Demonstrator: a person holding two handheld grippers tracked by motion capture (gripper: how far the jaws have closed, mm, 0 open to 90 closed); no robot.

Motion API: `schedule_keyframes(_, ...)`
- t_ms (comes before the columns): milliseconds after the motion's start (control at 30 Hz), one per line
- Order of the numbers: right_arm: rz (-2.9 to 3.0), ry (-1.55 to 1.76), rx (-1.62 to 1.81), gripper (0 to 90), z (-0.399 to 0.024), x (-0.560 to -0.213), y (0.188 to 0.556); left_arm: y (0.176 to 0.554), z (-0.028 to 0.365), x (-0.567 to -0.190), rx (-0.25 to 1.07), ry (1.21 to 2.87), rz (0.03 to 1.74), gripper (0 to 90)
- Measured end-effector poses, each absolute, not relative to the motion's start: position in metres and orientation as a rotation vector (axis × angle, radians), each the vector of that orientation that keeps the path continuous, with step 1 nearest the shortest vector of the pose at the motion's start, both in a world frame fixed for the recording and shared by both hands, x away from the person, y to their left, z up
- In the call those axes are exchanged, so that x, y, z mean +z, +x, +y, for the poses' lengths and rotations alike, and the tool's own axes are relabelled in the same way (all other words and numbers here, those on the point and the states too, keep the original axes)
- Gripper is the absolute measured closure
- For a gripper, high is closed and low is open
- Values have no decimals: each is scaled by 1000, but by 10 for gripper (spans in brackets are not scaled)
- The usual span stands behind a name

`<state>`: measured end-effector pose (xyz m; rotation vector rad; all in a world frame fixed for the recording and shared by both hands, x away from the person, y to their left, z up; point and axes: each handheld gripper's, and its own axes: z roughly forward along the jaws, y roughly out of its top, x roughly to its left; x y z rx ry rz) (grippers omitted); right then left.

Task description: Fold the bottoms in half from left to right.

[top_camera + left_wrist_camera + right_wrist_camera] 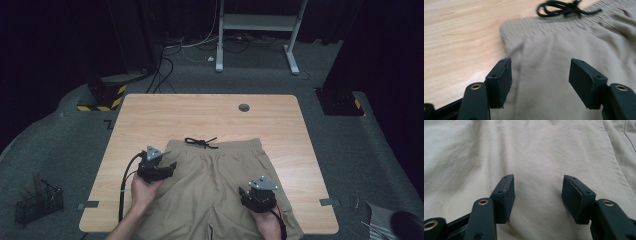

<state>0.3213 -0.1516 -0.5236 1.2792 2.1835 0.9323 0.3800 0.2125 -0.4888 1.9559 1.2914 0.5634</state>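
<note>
Your left gripper (169,167) hovers with jaws apart over the tan shorts (220,185), which lie at the worktop's (150,115) near edge; your right gripper (245,192) too gapes, gripping nothing.

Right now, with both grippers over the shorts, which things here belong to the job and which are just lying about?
In the job:
- khaki shorts, spread flat on the table
- black drawstring at the waistband
- left gripper, open over the shorts
- right gripper, open over the shorts

Lying about:
- wire basket on the floor
- white stand behind the table
- floor cables
</note>
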Motion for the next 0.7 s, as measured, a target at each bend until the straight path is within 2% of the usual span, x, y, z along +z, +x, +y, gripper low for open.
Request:
schedule_keyframes(367,2185,1279,934,439,-152,-524,321,418,232,-501,558,1949,1391,330)
schedule_keyframes(700,2185,1277,934,439,-152,-524,321,427,237,-511,499,1966,1403,435)
